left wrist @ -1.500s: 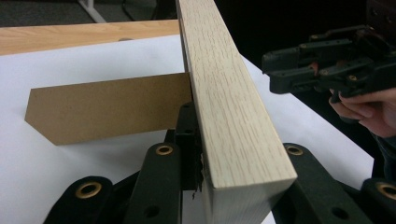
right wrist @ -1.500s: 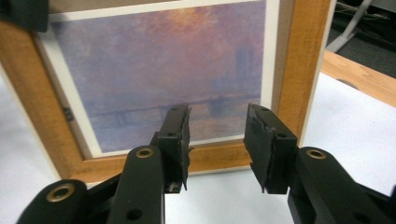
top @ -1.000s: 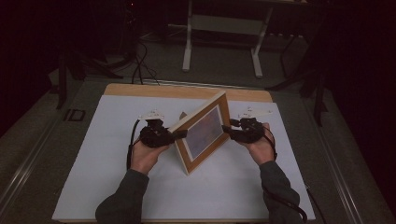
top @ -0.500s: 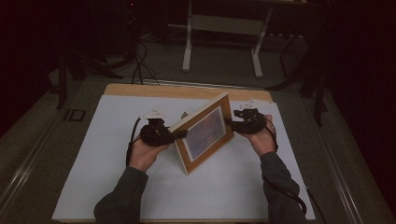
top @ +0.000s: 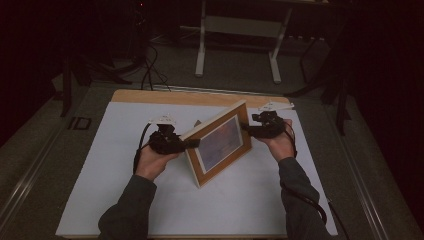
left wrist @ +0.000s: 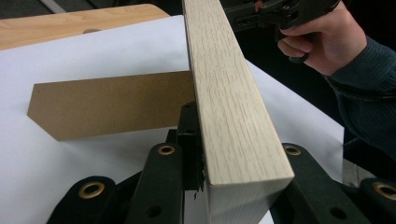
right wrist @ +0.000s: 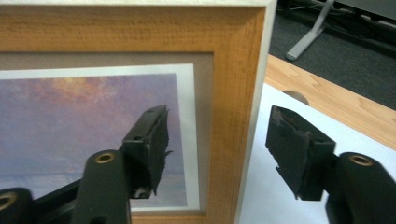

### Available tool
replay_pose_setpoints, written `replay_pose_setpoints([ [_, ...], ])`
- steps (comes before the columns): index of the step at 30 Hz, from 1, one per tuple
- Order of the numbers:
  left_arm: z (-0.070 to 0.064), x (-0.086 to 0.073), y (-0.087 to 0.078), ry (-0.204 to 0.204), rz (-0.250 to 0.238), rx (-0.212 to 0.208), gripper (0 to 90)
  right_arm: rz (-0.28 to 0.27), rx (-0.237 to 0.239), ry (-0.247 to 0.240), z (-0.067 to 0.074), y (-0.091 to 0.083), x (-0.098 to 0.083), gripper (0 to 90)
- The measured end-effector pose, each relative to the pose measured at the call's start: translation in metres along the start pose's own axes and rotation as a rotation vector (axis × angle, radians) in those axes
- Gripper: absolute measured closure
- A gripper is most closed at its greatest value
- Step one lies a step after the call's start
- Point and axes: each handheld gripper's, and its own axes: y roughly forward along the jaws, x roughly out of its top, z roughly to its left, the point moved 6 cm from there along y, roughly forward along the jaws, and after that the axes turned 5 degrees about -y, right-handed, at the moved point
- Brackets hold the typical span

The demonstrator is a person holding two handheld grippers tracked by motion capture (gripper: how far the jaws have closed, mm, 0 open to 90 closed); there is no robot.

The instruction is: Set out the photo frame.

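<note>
A wooden picture frame (top: 220, 142) with a purple sunset print (right wrist: 93, 121) stands upright on the white sheet (top: 125, 190), propped by its brown cardboard back leg (left wrist: 112, 105). My left gripper (top: 192, 143) is shut on the frame's left edge; the pale wooden edge (left wrist: 233, 102) runs between its jaws (left wrist: 240, 140). My right gripper (top: 246, 127) is at the frame's right edge. Its jaws have just been opening and stand open (right wrist: 217, 121), one in front of the print and one behind the frame (right wrist: 233, 116), with neither pad touching the wood.
The sheet covers a wooden tabletop (top: 200, 97) with a round hole (right wrist: 295, 95) near its back edge. Behind the table are a white desk stand (top: 237, 45) and cables (top: 150, 65) on the dark floor.
My right gripper has let go of the frame's right edge, its jaws spreading, and drawn slightly away to the right. The left gripper and the frame have stayed put.
</note>
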Motion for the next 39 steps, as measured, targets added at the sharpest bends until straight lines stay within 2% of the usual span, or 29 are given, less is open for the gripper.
replay_pose_setpoints([
  [7,0.001,0.0,-0.001,0.007,0.01,-0.006,74.0,0.002,0.014,0.001,0.0,0.003,0.005,34.4],
  [12,0.002,0.001,-0.001,0.013,0.012,-0.018,73.8,0.0,0.032,0.027,-0.003,0.009,0.005,33.4],
  [19,0.002,0.001,0.0,0.025,0.017,-0.039,73.9,-0.01,0.046,0.038,-0.007,0.011,0.008,31.0],
  [23,0.001,0.002,0.001,0.031,0.02,-0.05,74.0,-0.024,0.081,0.042,-0.007,0.012,0.01,30.6],
  [39,0.004,0.004,0.0,0.064,0.052,-0.086,74.1,-0.027,0.159,0.023,-0.01,0.01,0.008,32.6],
])
